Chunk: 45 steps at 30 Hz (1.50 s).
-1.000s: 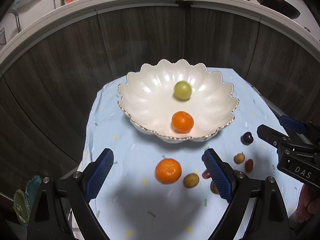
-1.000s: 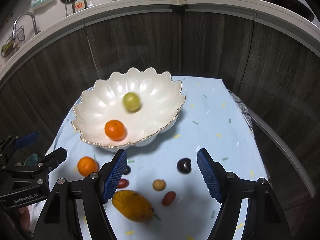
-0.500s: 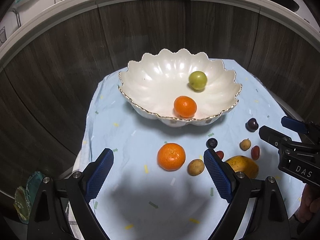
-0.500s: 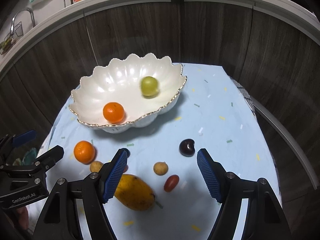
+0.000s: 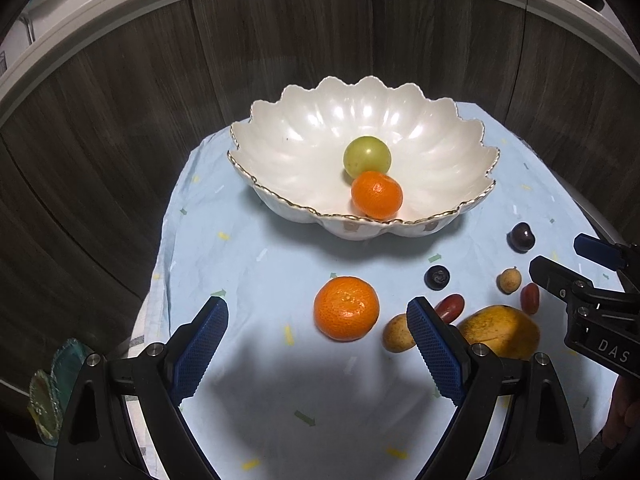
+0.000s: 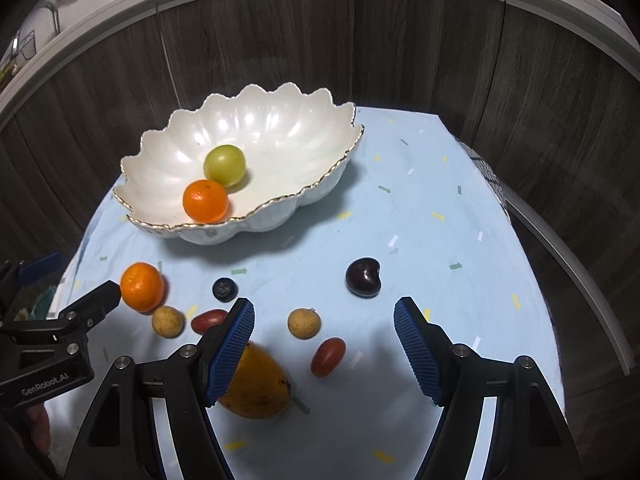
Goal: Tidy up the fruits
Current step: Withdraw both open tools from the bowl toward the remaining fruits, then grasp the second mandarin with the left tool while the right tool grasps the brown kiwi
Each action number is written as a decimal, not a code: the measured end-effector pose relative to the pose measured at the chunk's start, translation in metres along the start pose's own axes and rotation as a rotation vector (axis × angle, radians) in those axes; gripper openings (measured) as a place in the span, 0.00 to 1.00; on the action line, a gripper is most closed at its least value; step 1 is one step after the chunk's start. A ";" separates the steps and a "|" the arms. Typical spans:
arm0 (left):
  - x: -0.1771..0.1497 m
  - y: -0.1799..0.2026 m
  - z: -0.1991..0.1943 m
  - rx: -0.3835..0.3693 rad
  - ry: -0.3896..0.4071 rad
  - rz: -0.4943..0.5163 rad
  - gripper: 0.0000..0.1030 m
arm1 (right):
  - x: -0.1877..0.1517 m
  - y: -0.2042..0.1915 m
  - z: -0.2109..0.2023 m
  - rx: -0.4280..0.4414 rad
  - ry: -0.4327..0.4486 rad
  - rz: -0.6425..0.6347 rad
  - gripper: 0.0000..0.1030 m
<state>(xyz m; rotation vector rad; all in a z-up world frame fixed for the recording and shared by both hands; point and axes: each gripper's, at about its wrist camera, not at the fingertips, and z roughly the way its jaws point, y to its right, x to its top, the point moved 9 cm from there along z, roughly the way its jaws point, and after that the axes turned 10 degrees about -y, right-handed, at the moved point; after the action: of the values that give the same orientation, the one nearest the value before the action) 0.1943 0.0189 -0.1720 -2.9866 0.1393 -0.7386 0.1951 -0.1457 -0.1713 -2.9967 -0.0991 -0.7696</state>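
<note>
The left gripper [image 5: 318,344] stands wide, nothing between its blue pads, hanging over the pale blue cloth [image 5: 248,264]; the right gripper [image 6: 324,344] is also parted, somewhat narrower, and empty. Just ahead of the left gripper, nearer its right finger, lies a loose mandarin [image 5: 346,308]; a small tan longan [image 5: 396,334] sits touching or just beside that finger's tip, and a red oblong fruit [image 5: 450,307] shows just beyond the same finger. Further right of it lie a yellow mango [image 5: 500,332], a blueberry [image 5: 437,277], a second longan [image 5: 508,280], another red fruit [image 5: 530,298] and a dark cherry [image 5: 521,237]. Well ahead of both grippers sits the scalloped white bowl [image 5: 304,148], holding a green round fruit [image 5: 367,156] and a mandarin in the bowl [image 5: 377,195], the two touching. From the right gripper's own view, the second longan [image 6: 304,323] and the other red fruit [image 6: 328,357] lie between its fingers, on the cloth and clear of the pads; the cherry [image 6: 363,278] is just ahead of the gap. The mango [image 6: 258,384] lies partly under its left finger, and the blueberry [image 6: 225,289] is just beyond that fingertip. The left gripper's black body [image 6: 52,344] shows at the far left, beside the loose mandarin [image 6: 142,287]
</note>
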 end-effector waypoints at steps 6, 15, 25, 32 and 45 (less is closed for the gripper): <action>0.001 -0.001 0.011 -0.004 -0.017 -0.002 0.86 | 0.000 -0.003 0.009 -0.008 -0.012 -0.022 0.71; 0.004 0.001 0.027 -0.019 -0.047 -0.007 0.85 | 0.001 -0.008 0.023 -0.007 -0.040 -0.056 0.64; 0.003 0.006 0.041 -0.040 -0.086 -0.018 0.79 | 0.001 -0.014 0.040 0.013 -0.086 -0.097 0.53; -0.001 0.006 0.053 -0.057 -0.121 -0.021 0.68 | -0.004 -0.015 0.052 0.021 -0.127 -0.105 0.42; -0.003 0.014 0.057 -0.098 -0.145 -0.014 0.44 | -0.012 -0.015 0.058 0.045 -0.141 -0.096 0.24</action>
<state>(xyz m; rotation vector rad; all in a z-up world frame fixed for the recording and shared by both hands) 0.2174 0.0071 -0.2249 -3.1237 0.1522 -0.5288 0.2113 -0.1283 -0.2273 -3.0184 -0.2631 -0.5543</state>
